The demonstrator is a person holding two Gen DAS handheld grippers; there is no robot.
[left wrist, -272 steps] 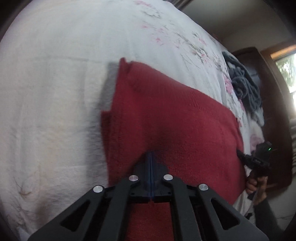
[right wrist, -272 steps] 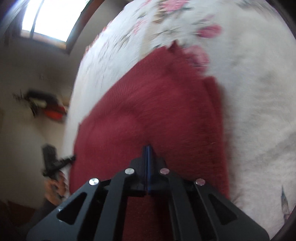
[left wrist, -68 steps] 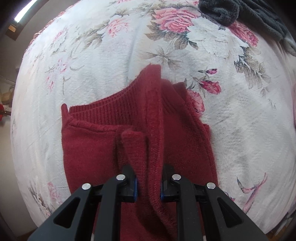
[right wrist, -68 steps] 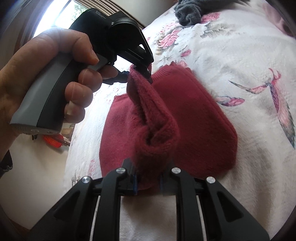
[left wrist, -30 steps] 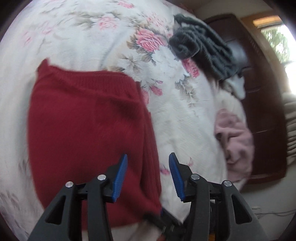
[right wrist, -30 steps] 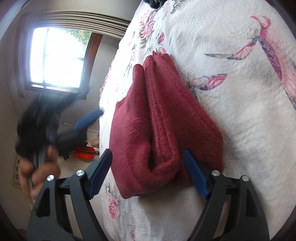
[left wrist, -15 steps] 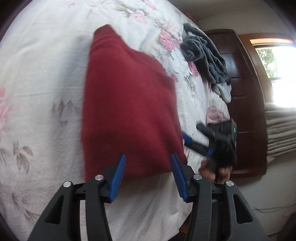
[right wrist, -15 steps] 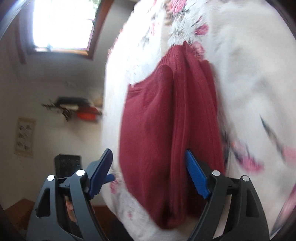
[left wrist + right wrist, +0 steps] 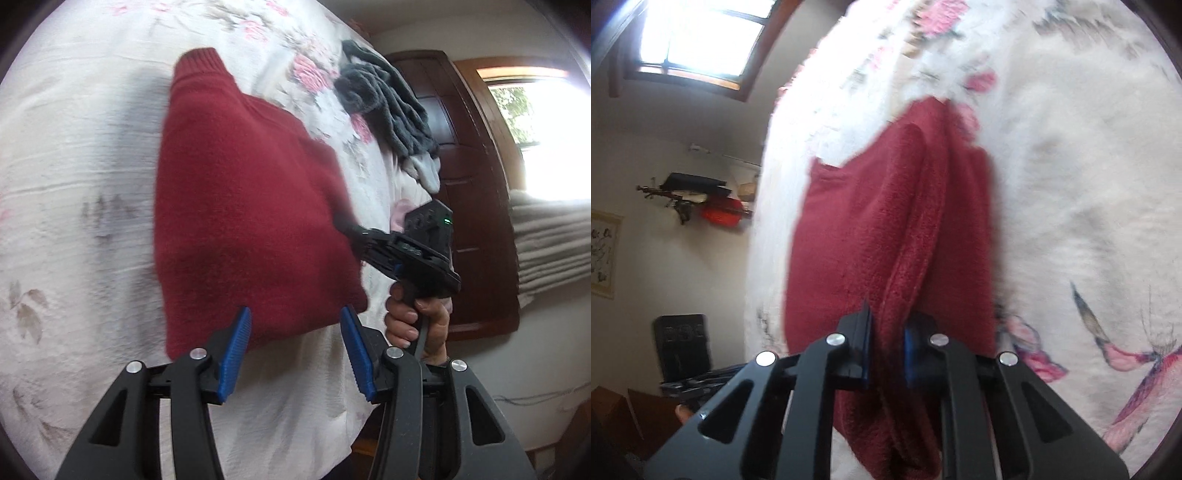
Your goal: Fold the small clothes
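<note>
Red sweater pinched at its edge

Red knit sweater (image 9: 243, 218) lies folded on the white floral bedspread (image 9: 74, 147). The right gripper (image 9: 886, 347) is clamped on a raised fold of its near edge, blue pads pressing the cloth between them. The left gripper (image 9: 295, 350) hangs with its jaws spread wide, the sweater's lower hem just beyond them. At two o'clock in the left view lies a grey garment (image 9: 388, 110).

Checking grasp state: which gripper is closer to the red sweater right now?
Right. The right gripper is shut on a fold at the red sweater edge, touching it. The left gripper is open just short of the near hem, not touching.
</note>
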